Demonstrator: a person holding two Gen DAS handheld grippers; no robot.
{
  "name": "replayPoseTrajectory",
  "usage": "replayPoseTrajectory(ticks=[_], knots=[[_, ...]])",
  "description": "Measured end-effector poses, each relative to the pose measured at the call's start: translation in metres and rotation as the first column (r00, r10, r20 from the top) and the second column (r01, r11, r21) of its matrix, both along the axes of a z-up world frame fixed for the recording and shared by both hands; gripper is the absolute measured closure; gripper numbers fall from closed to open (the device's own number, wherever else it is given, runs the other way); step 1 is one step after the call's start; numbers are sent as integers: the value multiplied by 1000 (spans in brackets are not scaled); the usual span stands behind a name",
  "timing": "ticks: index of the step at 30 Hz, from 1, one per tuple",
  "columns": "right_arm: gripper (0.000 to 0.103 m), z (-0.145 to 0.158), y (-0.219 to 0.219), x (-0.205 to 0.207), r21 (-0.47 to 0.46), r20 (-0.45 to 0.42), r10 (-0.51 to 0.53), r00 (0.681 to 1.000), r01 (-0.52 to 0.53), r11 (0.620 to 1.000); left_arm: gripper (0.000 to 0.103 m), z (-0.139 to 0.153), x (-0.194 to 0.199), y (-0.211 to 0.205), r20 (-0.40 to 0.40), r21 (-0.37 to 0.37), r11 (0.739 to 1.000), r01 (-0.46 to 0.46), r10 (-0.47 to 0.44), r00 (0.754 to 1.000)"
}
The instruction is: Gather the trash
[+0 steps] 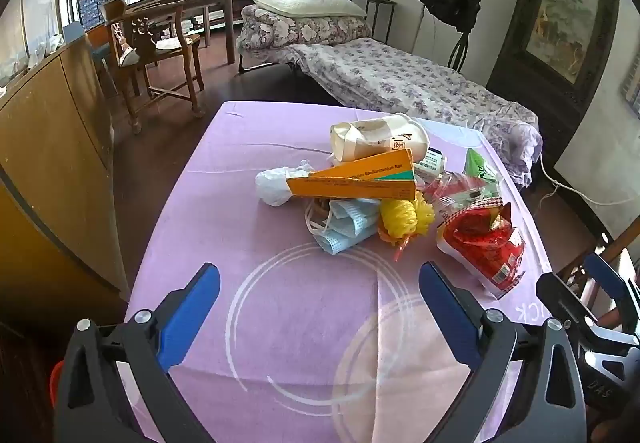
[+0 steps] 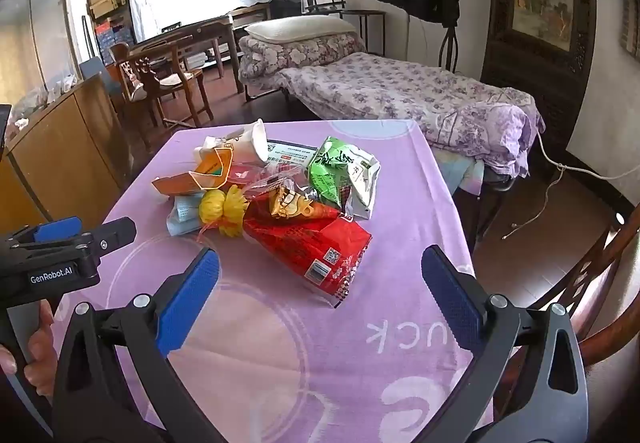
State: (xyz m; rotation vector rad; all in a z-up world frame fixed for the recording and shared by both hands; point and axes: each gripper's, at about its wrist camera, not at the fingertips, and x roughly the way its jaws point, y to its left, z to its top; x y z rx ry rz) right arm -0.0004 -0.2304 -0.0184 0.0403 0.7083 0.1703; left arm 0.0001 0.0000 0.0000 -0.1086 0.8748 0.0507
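On a lilac tablecloth [image 2: 400, 203] lettered "UCK", its start hidden, piled trash includes a red foil snack bag [image 2: 308, 243] beyond both wide-open, empty grippers, left [image 1: 319, 285] marked "GenRobot.AI", right [image 2: 320, 271].

The table is covered by a matt purple cloth [image 1: 208, 243] with a woven look. The pile is made up of a glossy red plastic bag [image 2: 308, 243], a glossy green packet [image 2: 344, 175], a matt orange cardboard box [image 1: 356, 179], a paper cup [image 1: 380, 141], a pleated blue fabric mask [image 1: 348, 223] and a crumpled white tissue [image 1: 274, 183]. Textured blue pads [image 2: 190, 303] are carried on smooth black plastic fingers with shiny metal pins, and the cabinet [image 1: 52, 163] is seen in plain wood.
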Motion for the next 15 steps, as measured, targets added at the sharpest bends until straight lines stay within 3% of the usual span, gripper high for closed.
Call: replayPoseTrajectory(ticks=[15], knots=[[6,-2,0,2,8,2,5,1000,-5,1000,6,0,0,-1,15,15,1000,-2,2,1000]])
